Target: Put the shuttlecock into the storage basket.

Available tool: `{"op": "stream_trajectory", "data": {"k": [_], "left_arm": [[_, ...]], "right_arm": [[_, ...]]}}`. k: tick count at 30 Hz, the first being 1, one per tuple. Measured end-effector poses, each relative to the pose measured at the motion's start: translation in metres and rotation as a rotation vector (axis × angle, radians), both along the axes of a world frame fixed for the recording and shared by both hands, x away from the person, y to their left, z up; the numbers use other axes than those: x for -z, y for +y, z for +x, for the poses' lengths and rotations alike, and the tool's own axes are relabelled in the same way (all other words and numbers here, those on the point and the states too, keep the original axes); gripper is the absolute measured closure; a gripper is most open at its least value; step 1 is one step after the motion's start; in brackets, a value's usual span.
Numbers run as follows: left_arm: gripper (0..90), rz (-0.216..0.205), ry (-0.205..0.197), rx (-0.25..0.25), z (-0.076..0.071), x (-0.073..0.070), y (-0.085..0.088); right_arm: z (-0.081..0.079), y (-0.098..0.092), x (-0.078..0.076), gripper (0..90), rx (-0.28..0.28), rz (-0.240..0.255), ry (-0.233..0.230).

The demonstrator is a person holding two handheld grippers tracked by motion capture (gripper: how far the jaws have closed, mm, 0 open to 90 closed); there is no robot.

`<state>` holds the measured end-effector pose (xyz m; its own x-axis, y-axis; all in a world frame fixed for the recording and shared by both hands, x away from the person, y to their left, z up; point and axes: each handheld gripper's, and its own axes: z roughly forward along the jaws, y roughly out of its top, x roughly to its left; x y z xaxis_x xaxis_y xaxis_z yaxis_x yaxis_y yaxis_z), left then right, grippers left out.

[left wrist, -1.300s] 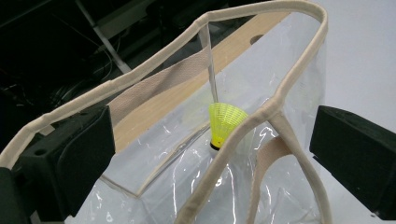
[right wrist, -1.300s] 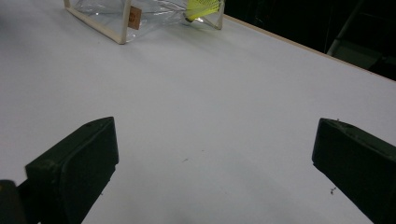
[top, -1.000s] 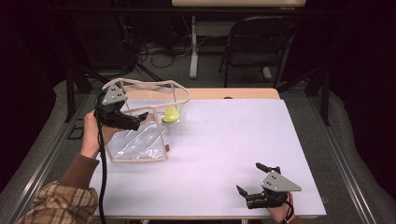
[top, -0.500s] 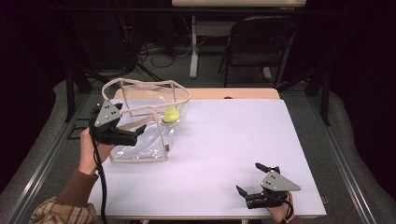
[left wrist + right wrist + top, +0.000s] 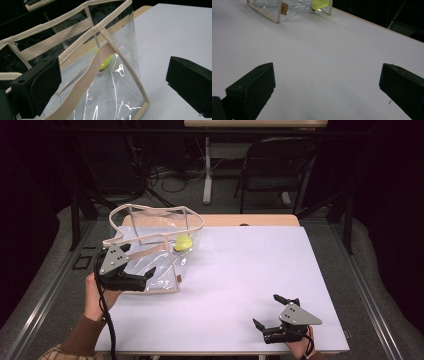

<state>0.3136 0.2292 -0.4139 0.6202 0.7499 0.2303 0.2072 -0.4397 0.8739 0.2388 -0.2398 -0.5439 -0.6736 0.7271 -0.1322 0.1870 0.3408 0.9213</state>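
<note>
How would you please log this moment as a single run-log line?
left tool: open at clear bag | right tool: open, over table | yellow object: inside bag

Bright table, dark surroundings (soft focus)

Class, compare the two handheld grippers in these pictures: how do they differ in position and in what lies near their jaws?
The left gripper sits at the clear tote bag, its jaws to either side of the bag's corner; the right gripper rests over bare white table, far from the bag. The left gripper is at the table's left edge, the right gripper at its near right corner. Both are open, gripping nothing.
</note>
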Motion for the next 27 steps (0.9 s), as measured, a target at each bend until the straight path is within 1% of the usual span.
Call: {"op": "stream_trajectory", "data": {"k": [3,6,11,15,19,22,24,26,27], "left_arm": [[0.0,-0.010,-0.003,-0.007,-0.004,0.005,0.002],[0.0,-0.015,0.003,-0.013,-0.007,0.011,0.003],[0.0,-0.026,0.012,-0.007,-0.012,0.020,0.006],[0.0,-0.036,0.005,-0.019,-0.017,0.027,0.008],[0.0,-0.050,0.011,-0.021,-0.020,0.036,0.010],[0.0,-0.061,0.025,-0.018,-0.023,0.042,0.012],[0.0,-0.076,0.026,-0.018,-0.024,0.047,0.014],[0.0,-0.089,0.037,-0.012,-0.025,0.052,0.016],[0.0,-0.089,0.042,-0.014,-0.025,0.055,0.016]], "right_arm": [[0.000,0.000,0.000,0.1,0.000,0.000,0.000],[0.000,0.000,0.000,0.1,0.001,0.000,0.000],[0.000,0.000,0.000,0.1,0.000,-0.001,0.001],[0.000,0.000,0.000,0.1,0.000,-0.001,0.002],[0.000,0.000,0.000,0.1,0.000,-0.001,0.002],[0.000,0.000,0.000,0.1,0.001,0.001,0.002],[0.000,0.000,0.000,0.1,0.001,0.001,0.002],[0.000,0.001,0.000,0.1,0.001,0.001,0.002],[0.000,0.001,0.000,0.1,0.001,0.001,0.002]]}}
